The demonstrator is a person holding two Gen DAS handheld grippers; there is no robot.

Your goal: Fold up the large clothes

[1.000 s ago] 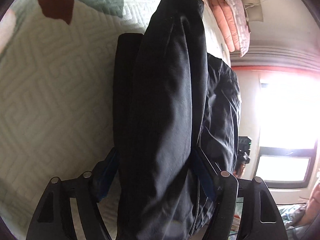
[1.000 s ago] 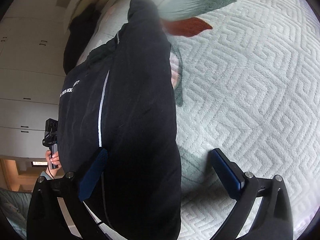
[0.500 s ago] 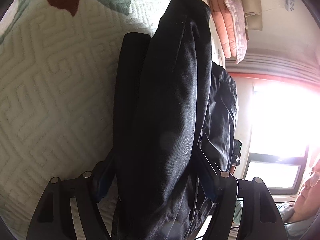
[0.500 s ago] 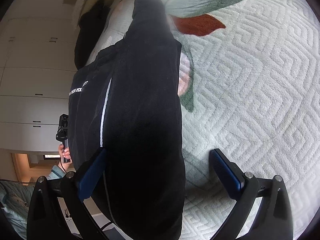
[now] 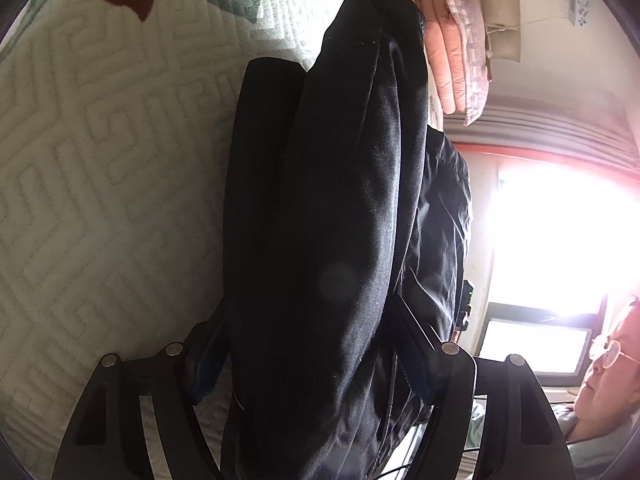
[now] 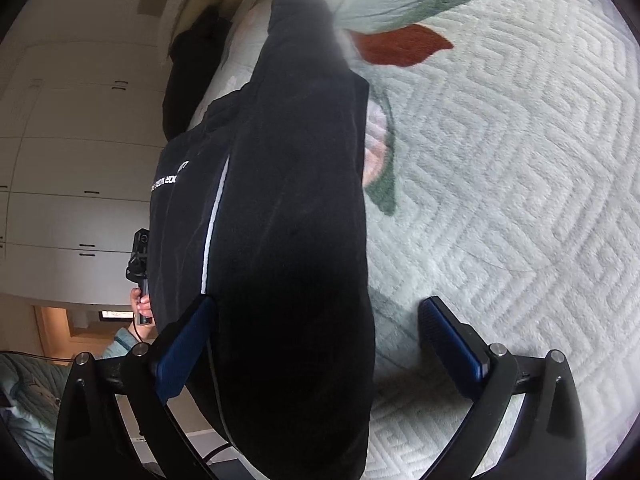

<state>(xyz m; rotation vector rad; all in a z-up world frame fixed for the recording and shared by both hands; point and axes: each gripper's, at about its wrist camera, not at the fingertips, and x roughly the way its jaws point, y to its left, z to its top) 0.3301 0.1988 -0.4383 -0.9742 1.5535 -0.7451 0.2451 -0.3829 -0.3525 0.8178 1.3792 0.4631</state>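
A large black garment (image 5: 328, 216) hangs over a pale green quilted bedspread (image 5: 92, 184). My left gripper (image 5: 308, 356) has both fingers pressed against a thick bundled fold of it. In the right wrist view the same black garment (image 6: 288, 216), with a white stripe and white lettering, lies between the fingers of my right gripper (image 6: 316, 340). The right jaws stand wide apart; only the left finger (image 6: 184, 348) touches the cloth, and the right finger (image 6: 452, 340) is over bare bedspread (image 6: 520, 184).
The bedspread carries a green and red leaf print (image 6: 404, 16). Folded pink bedding (image 5: 456, 48) lies at the bed's far end. A bright window (image 5: 560, 232) and a person's face (image 5: 616, 364) are to the right. White cabinets (image 6: 60, 168) are on the left.
Both wrist views have shifted slightly along the bedspread with the garment hanging the same way. The person's face has come into the left wrist view. Finger spacing looks unchanged.
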